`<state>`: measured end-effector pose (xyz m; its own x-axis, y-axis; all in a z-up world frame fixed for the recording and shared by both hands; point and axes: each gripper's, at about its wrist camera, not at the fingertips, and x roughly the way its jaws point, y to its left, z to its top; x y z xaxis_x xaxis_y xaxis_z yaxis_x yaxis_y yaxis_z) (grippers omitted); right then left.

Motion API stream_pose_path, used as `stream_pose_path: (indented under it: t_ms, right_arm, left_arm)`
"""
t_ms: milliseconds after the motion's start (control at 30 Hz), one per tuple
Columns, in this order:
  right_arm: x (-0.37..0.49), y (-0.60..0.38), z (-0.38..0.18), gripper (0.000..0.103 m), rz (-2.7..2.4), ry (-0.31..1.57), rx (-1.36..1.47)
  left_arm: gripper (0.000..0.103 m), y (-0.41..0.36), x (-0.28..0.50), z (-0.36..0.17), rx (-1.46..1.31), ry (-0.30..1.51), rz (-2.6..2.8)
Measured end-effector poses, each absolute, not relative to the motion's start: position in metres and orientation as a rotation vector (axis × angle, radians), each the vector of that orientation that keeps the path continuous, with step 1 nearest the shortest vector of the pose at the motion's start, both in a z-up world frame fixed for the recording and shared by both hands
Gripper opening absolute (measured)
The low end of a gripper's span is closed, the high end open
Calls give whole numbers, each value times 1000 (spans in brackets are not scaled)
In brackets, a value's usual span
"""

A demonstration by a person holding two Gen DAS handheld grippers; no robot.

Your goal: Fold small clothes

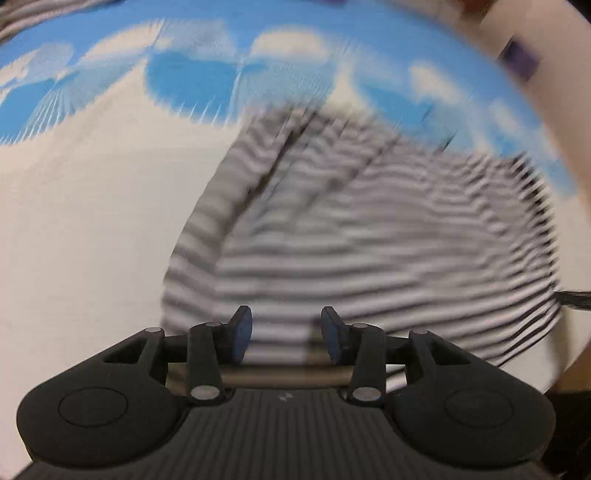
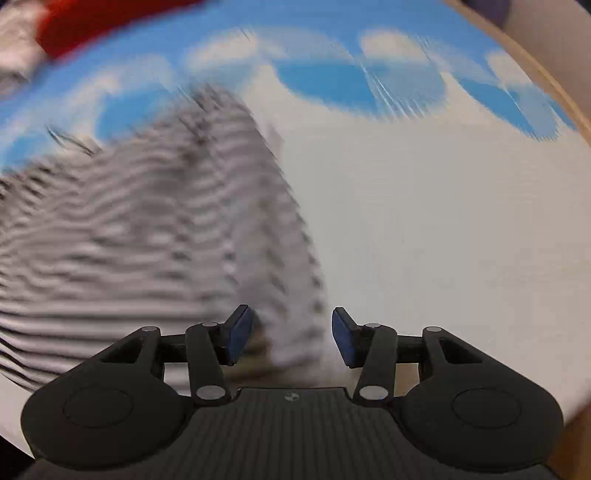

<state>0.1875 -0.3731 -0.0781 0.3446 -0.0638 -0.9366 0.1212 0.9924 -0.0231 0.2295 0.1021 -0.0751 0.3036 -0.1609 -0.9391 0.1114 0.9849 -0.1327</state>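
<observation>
A small black-and-white striped garment (image 1: 369,236) lies on a white and blue cloud-print cloth (image 1: 85,206). Both views are motion-blurred. My left gripper (image 1: 286,334) is open, its blue pads over the garment's near edge, with nothing between them. In the right wrist view the same striped garment (image 2: 140,229) fills the left side. My right gripper (image 2: 291,336) is open over the garment's right near corner, and striped fabric shows between its fingers, not clamped.
The cloud-print cloth (image 2: 443,221) covers the table to the right of the garment. A red item (image 2: 99,22) lies at the far left edge. A wooden table rim (image 2: 546,81) curves at the right. A purple object (image 1: 521,59) sits beyond the cloth.
</observation>
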Motion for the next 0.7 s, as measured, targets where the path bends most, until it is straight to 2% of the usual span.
stream_pose_path:
  t_ms: [67, 100, 233, 300, 400, 467, 533, 567, 633, 700]
  right_arm:
    - [183, -372, -88, 53, -121, 1262, -10]
    - [182, -372, -82, 52, -123, 1234, -19]
    - [158, -374, -32, 50, -160, 1004, 30]
    - [134, -373, 7, 52, -156, 838, 86]
    - [100, -373, 42, 56, -112, 662, 174]
    - [78, -365, 43, 60, -73, 596, 186]
    - [68, -358, 28, 58, -64, 624, 154]
    - [72, -353, 21, 58, -82, 677, 123]
    - [76, -350, 18, 59, -91, 650, 114]
    - [82, -354, 14, 59, -109, 667, 106]
  left_arm:
    - [52, 97, 223, -87, 62, 1302, -137]
    - [51, 95, 220, -81, 80, 1271, -124]
    - [51, 93, 187, -15, 31, 962, -162]
    - [59, 91, 166, 14, 59, 811, -145]
    - [63, 91, 140, 36, 38, 695, -145]
    - [63, 89, 123, 34, 23, 681, -117]
    - [64, 90, 110, 17, 2, 706, -101]
    - [64, 92, 108, 4, -15, 751, -90]
    - [59, 92, 111, -16, -56, 881, -48]
    - [58, 95, 111, -24, -112, 913, -29]
